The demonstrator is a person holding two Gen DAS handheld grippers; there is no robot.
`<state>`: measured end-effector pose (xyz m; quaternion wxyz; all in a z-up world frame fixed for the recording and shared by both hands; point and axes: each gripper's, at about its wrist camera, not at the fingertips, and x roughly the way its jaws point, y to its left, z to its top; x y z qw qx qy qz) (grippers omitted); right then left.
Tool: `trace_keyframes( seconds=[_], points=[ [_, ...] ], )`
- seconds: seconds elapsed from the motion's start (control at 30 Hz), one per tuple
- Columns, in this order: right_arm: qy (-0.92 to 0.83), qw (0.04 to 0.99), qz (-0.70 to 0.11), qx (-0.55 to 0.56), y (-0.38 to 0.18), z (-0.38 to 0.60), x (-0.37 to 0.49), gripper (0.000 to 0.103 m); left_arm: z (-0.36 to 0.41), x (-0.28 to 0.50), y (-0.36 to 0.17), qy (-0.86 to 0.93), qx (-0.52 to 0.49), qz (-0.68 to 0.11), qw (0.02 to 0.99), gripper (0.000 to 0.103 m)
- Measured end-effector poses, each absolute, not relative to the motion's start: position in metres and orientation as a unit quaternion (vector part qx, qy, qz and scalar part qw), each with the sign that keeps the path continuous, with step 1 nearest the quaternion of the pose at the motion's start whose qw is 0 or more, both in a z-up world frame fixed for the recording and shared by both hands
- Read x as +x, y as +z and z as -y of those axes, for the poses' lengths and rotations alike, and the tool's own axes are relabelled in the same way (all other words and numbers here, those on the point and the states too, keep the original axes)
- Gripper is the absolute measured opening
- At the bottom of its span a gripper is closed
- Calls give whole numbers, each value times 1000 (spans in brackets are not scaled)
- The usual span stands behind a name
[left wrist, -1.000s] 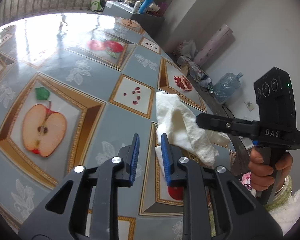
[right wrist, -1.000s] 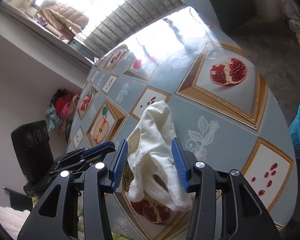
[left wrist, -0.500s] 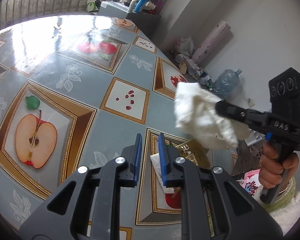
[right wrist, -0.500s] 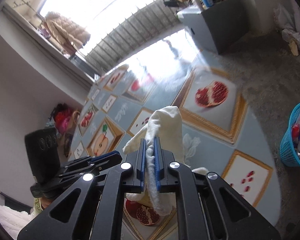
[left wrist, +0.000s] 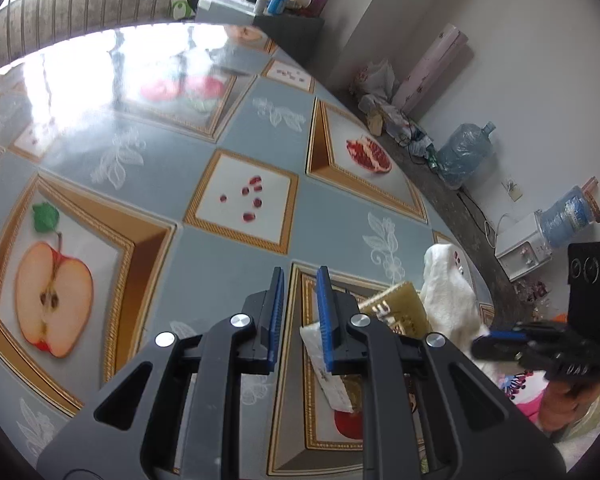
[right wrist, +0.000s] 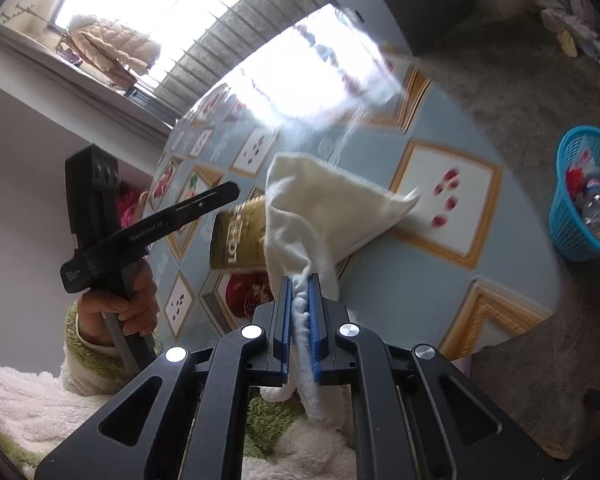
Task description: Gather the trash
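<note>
Right claw (right wrist: 299, 308) clamped tight on white cloth (right wrist: 324, 208), angled down, cloth bunched between its pads. Left claw (left wrist: 299, 312) nearly closed, narrow gap, nothing between the pads, also angled down. Left hand (right wrist: 118, 300) wraps its handle, fluffy sleeve (right wrist: 80, 352) at wrist.

Wide bare tablecloth (left wrist: 236, 152) is left open ahead of the left gripper (left wrist: 298, 304) — only a gold packet (left wrist: 396, 308) and white wrapper (left wrist: 328, 376) are crowded near its right pad, white cloth (left wrist: 448, 292) just beyond.
</note>
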<state>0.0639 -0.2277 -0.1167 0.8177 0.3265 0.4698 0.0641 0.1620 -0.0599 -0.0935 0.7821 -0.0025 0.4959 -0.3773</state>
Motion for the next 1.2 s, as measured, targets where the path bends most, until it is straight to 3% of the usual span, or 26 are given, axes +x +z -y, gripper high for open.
trace_keyframes(
  seconds=[0.57, 0.73, 1.07, 1.2],
  points=[
    [102, 829, -440, 332, -133, 219, 145, 8, 18, 151, -92, -348, -48, -517, 781, 13],
    [74, 846, -425, 315, -118, 226, 123, 8, 17, 152, -83, -336, -45, -507, 792, 34],
    [4, 843, -441, 308, -116, 258, 71, 11, 44, 138, -73, -350, -13, -501, 792, 63],
    [-8, 847, -435, 305, -109, 265, 61, 36, 60, 128, -73, -333, 26, -493, 803, 66]
  ],
)
